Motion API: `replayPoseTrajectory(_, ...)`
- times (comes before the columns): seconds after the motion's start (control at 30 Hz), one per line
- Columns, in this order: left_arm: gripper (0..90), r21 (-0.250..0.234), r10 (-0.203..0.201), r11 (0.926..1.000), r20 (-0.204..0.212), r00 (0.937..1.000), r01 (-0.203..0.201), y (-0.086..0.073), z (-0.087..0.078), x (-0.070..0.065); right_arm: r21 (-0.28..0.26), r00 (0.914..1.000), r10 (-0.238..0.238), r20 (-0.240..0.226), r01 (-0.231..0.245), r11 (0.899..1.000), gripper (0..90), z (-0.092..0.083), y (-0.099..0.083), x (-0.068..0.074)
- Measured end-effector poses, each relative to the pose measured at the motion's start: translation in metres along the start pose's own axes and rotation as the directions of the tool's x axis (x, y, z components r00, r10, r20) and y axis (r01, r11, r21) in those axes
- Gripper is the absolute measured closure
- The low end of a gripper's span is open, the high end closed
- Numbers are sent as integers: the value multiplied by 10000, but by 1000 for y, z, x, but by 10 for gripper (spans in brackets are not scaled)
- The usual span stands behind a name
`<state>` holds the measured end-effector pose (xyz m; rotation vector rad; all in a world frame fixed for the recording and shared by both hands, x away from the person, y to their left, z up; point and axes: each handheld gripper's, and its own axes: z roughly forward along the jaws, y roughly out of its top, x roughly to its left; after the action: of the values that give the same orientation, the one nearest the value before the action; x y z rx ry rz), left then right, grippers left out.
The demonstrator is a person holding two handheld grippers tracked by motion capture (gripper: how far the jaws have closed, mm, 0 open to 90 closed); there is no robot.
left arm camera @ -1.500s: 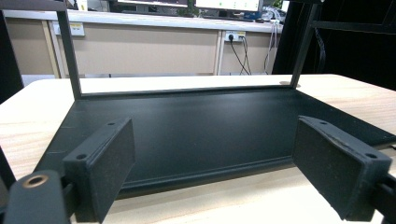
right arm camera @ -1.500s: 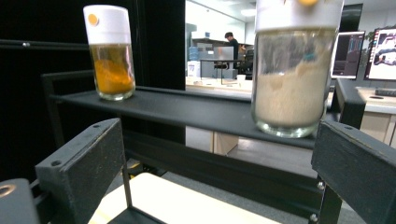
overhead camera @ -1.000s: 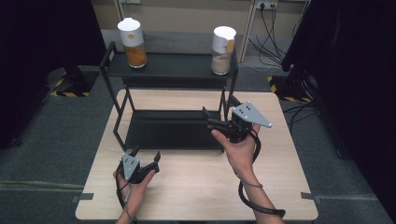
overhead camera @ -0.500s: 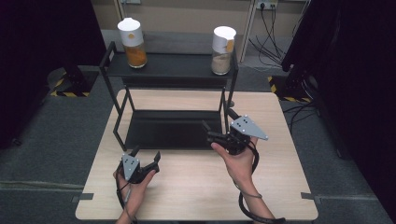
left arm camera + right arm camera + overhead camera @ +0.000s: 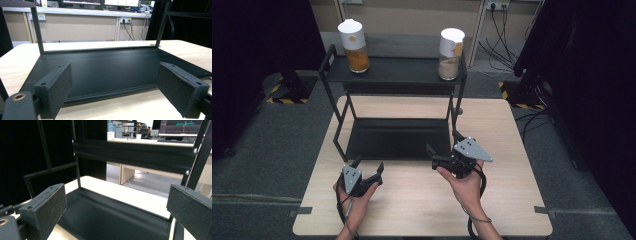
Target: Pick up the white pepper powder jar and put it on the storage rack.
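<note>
Both grippers empty, low over the light wooden table (image 5: 512, 150)

The left gripper (image 5: 368, 173) and right gripper (image 5: 443, 149) gape wide at the near edge of the black two-tier metal rack (image 5: 397, 139). The orange-filled jar (image 5: 353, 39) and beige-filled jar (image 5: 451, 47) stand well apart on top; a careless reach could clip the frame and topple one.

Rack (image 5: 100, 67): upper shelf cut off by top edge in left gripper view. Two jars (image 5: 353, 45), (image 5: 451, 46) on its top shelf: labels too small to read. Worktop (image 5: 512, 200) near edge partly hidden by forearms.
</note>
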<state>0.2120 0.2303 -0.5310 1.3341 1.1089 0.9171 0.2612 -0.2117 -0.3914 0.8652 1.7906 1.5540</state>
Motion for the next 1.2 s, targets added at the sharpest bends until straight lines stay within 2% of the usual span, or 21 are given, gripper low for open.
replayPoseTrajectory(0.57, 131, -7, -9, 10000, 5, 10000, 9, 0, 0, 0, 735, 10000, 73, -39, -70, 9973, 35, -6, -40, 1)
replayPoseTrajectory(0.9, 131, -5, 21, 10000, -4, 10000, -21, 0, 0, 0, 1314, 9993, 353, 82, -361, 9907, 37, -11, -72, 1)
replayPoseTrajectory(1.2, 132, -19, 45, 10000, 2, 10000, -45, 0, 0, -1, 1573, 9996, 296, 18, -295, 9871, 40, -11, -87, 3)
